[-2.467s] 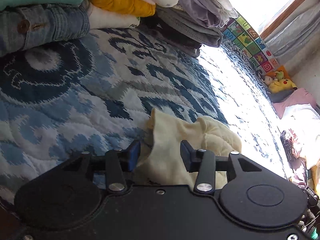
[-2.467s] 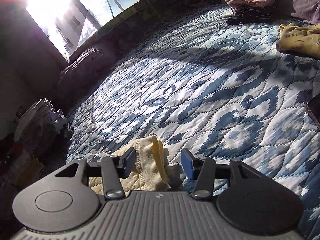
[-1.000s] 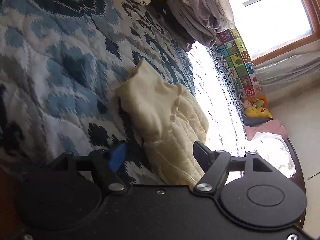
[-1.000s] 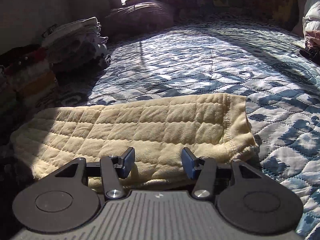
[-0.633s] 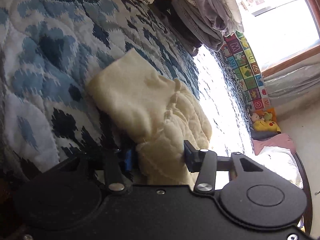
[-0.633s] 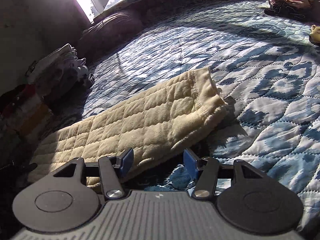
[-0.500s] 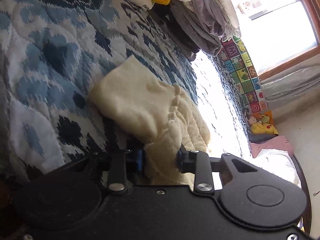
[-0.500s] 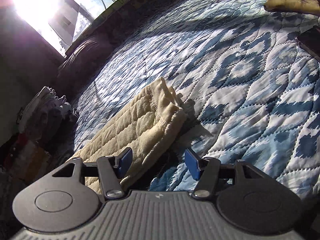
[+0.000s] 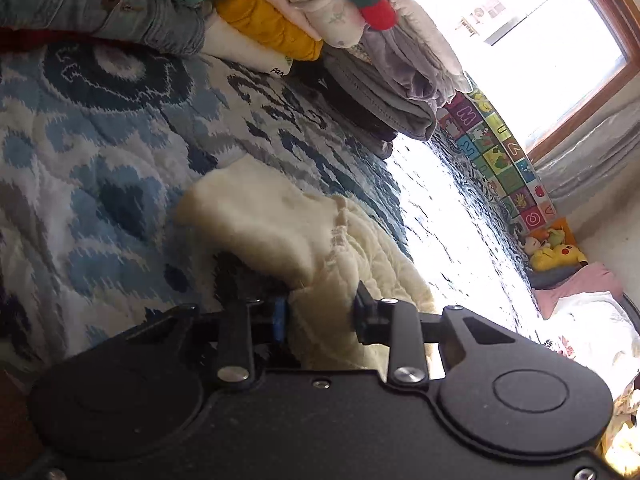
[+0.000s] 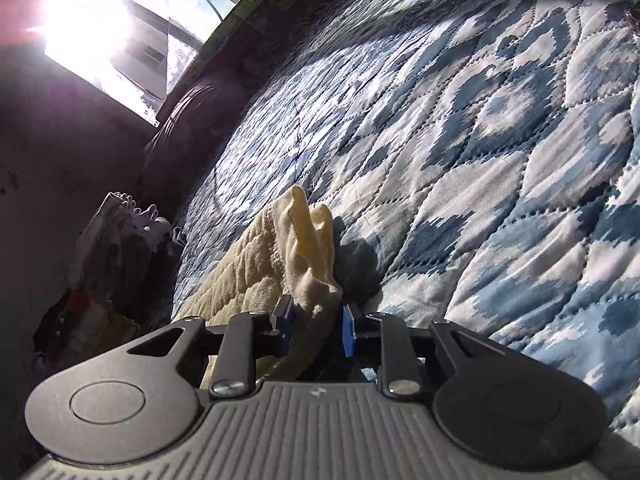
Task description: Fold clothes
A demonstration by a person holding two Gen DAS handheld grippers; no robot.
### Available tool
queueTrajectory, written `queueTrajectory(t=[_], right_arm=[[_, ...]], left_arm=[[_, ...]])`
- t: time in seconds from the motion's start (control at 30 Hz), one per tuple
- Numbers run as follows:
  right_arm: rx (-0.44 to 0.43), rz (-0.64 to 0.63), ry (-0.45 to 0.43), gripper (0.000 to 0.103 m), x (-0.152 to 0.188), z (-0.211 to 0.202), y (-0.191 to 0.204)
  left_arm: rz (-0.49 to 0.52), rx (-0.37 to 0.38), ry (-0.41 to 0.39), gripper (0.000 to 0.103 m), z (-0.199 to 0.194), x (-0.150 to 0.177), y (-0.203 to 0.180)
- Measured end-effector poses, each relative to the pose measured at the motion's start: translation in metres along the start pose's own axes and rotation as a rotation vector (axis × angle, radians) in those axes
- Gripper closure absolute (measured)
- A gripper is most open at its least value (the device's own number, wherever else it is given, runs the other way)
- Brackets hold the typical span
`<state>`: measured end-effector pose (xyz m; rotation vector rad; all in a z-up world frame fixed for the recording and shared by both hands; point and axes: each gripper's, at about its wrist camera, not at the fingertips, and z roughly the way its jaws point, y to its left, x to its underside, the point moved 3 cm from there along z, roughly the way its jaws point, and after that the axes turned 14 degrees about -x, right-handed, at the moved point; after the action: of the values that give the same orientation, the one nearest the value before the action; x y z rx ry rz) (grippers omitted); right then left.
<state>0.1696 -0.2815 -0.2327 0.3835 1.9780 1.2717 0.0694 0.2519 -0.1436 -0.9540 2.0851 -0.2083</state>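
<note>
A cream quilted garment (image 9: 304, 236) lies folded on the blue patterned bedspread (image 9: 92, 168). My left gripper (image 9: 320, 314) is shut on one end of it, fabric bunched between the blue-padded fingers. In the right wrist view the same cream garment (image 10: 276, 256) stretches away toward the left, and my right gripper (image 10: 316, 328) is shut on its near corner, which stands up in a peak. The quilt (image 10: 500, 152) spreads out to the right of it.
Stacks of folded clothes (image 9: 280, 28) line the far side of the bed: denim, yellow, white and grey pieces. A colourful alphabet mat (image 9: 504, 160) and plush toys (image 9: 556, 252) sit by the window. Another clothes pile (image 10: 116, 248) sits in shadow at left.
Both grippers closed on the cream garment: the left one clamped its end, the right one went from open beside the corner to gripping it. The corner now bunches upward.
</note>
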Motion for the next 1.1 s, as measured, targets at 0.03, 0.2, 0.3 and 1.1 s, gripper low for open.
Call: queueTrajectory(t=[0.03,0.2,0.3,1.1], right_arm=[[-0.019,0.022,-0.005,0.081,0.0,-0.001,-0.005],[-0.125,0.07,-0.019,0.087,0.001,-0.01,-0.019],[-0.14,0.104,-0.025,0.086,-0.002,-0.012,-0.021],[-0.184,0.046,-0.11,0.081,-0.02,-0.045,-0.005]], left_arm=[[0.042,-0.017,-0.029,0.075,-0.006,-0.001,-0.011],[0.362,-0.082,-0.199,0.075,-0.036,0.009,-0.087],[0.563,-0.103,-0.3,0.075,-0.051,0.032,-0.131],[1.54,-0.103,-0.569,0.077,-0.014,0.257,-0.294]])
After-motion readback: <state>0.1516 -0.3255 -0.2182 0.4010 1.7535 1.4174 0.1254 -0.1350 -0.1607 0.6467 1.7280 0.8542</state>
